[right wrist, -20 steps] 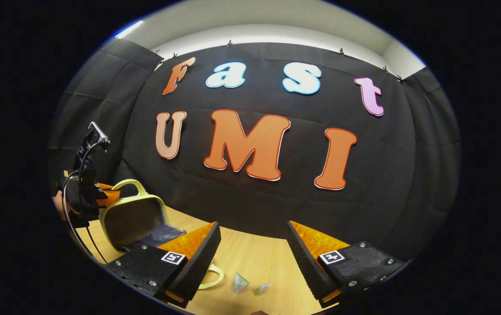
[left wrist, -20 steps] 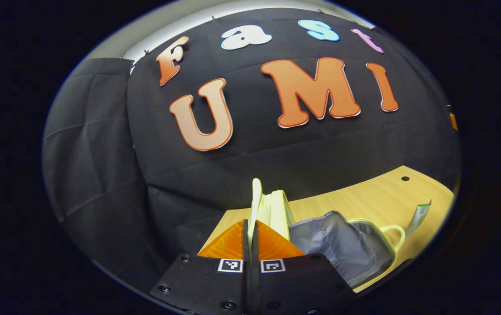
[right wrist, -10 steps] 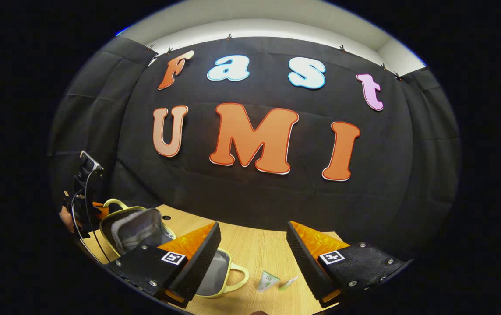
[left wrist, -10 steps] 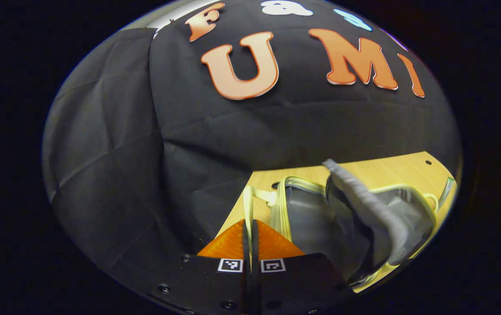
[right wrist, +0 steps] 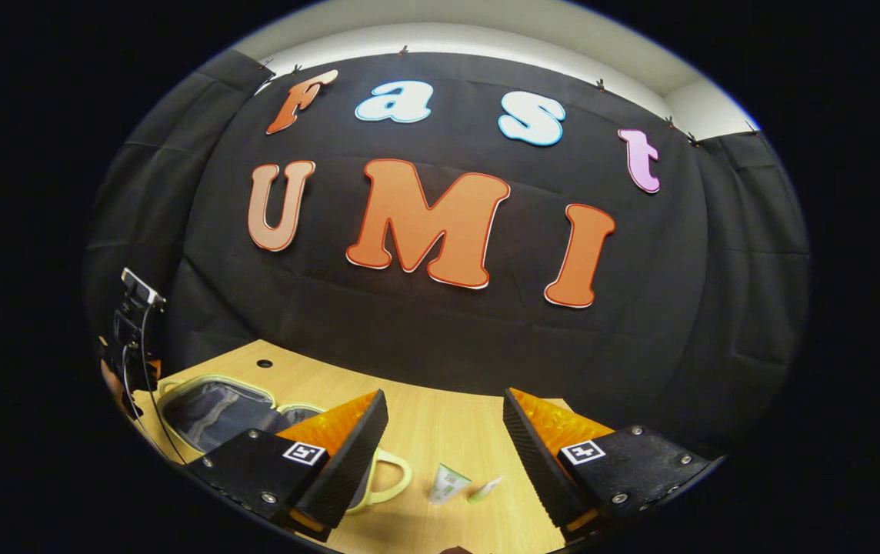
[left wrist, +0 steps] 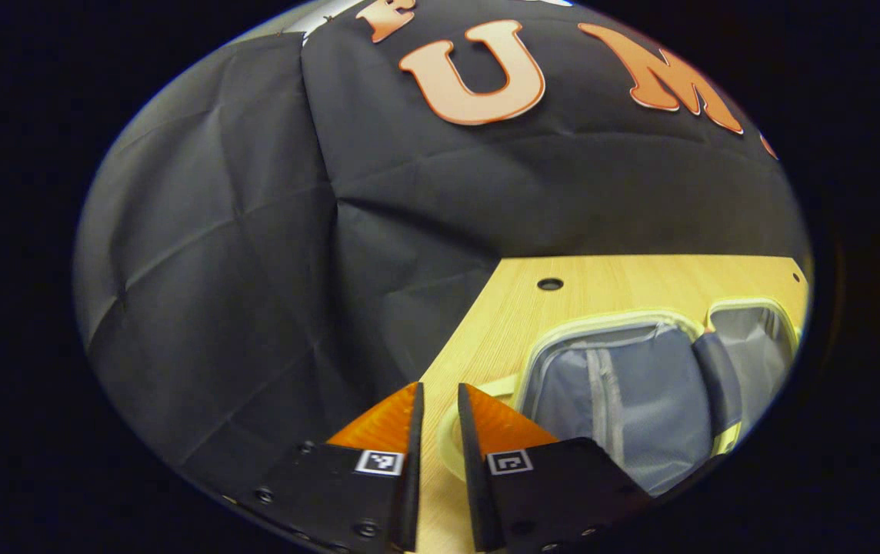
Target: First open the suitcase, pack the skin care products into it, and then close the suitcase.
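The pale yellow suitcase lies flat open on the wooden table, showing both halves of its grey lining. My left gripper is a little open at the case's near end. Its handle loop sits just behind the fingers, and bare table shows in the gap. In the right gripper view the open suitcase lies at the left, its other handle beside my left finger. Two small skin care tubes lie on the table below my wide-open, empty right gripper. The left gripper shows at the far left.
The black cloth wall closes off the table's back and left sides. A small round hole marks the table beyond the suitcase, also seen as a hole in the right gripper view. Bare wood stretches between case and wall.
The lid, held upright by its handle a second ago, has swung down flat onto the table. My left gripper went down with it and has parted its fingers off the handle.
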{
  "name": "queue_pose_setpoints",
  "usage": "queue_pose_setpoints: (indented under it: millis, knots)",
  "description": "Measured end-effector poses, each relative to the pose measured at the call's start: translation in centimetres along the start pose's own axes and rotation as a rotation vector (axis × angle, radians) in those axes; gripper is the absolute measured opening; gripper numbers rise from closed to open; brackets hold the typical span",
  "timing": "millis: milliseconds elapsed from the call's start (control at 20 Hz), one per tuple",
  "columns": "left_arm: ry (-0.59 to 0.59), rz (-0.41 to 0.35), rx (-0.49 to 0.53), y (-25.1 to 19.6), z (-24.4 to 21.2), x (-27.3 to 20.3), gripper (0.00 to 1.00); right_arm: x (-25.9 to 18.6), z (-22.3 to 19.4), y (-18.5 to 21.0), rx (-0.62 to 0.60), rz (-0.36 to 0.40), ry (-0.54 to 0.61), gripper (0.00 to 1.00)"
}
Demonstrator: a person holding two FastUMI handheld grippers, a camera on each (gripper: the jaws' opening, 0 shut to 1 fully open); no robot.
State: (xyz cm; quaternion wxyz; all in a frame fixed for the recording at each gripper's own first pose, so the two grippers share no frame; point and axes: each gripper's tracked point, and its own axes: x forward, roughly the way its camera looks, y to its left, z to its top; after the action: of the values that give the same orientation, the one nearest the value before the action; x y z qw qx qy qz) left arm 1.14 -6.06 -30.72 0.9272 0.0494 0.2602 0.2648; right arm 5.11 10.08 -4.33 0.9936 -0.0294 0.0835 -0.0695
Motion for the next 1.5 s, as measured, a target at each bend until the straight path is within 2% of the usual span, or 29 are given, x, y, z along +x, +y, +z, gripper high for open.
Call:
queue_pose_setpoints:
  millis: [50,250,350,400,650,800,950,1300,1500]
  knots:
    - [-0.03,-0.02,-0.016,-1.2,1.0,-0.9,0.34,0.1,-0.2,-0.5,-0.001,-0.004,0.003,0.95]
    - [-0.119,-0.175,-0.032,-9.0,3.7,-5.2,0.8,0.6,-1.5,-2.3,-0.008,-0.004,0.014,0.95]
    - [-0.163,-0.283,-0.008,-14.1,4.8,-7.7,0.95,0.9,-2.8,-3.4,-0.017,0.003,0.027,0.95]
    - [-0.192,-0.332,0.011,-16.7,5.4,-9.3,0.98,0.9,-3.5,-3.9,-0.018,0.007,0.035,0.95]
    - [-0.293,-0.58,0.068,-29.8,7.7,-17.5,0.98,0.9,-7.5,-6.5,-0.007,0.035,0.104,0.95]
    - [-0.291,-0.723,0.089,-37.2,6.5,-22.0,0.98,0.6,-8.9,-8.4,-0.009,0.044,0.126,0.96]
    - [-0.29,-0.818,0.141,-42.5,5.1,-24.5,0.99,0.1,-9.8,-10.4,-0.013,0.038,0.146,0.96]
    - [-0.236,-0.965,0.263,-53.0,-0.7,-27.6,0.98,-0.9,-10.6,-14.7,-0.004,0.004,0.171,0.96]
    - [-0.175,-0.991,0.303,-57.0,-3.3,-26.3,0.98,-1.3,-11.3,-16.4,-0.01,-0.02,0.197,0.95]
